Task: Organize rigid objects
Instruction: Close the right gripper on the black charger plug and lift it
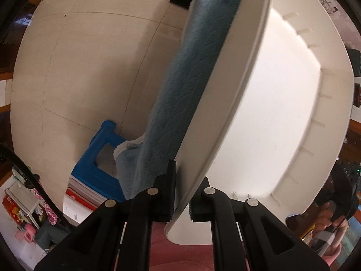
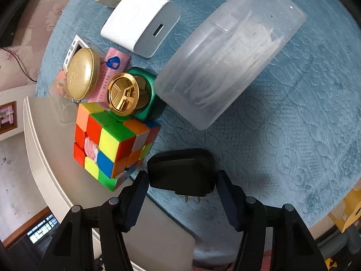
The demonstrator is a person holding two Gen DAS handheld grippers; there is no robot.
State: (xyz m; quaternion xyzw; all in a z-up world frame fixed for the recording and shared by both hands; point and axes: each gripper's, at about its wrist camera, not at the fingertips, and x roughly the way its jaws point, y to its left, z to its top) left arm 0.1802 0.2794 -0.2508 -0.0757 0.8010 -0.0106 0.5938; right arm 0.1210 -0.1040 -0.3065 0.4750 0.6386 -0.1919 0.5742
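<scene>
My left gripper (image 1: 187, 180) is shut on the rim of a white plastic bin (image 1: 270, 113), which is tilted against the blue fluffy cloth (image 1: 180, 85). In the right wrist view a black plug charger (image 2: 182, 169) lies on the blue cloth (image 2: 282, 135), prongs toward the camera. My right gripper (image 2: 181, 180) straddles it, one finger close on each side, and I see no firm pressure from the pads. The white bin's rim (image 2: 42, 144) shows at the left, beside a multicoloured puzzle cube (image 2: 108, 149).
Behind the cube crowd a gold round cap on a green base (image 2: 124, 94), a gold oval tin (image 2: 82, 72), a pink comb (image 2: 117, 56) and a white charger (image 2: 140, 24). A translucent tub (image 2: 227, 54) lies on its side. A blue stool (image 1: 99, 158) stands on the floor.
</scene>
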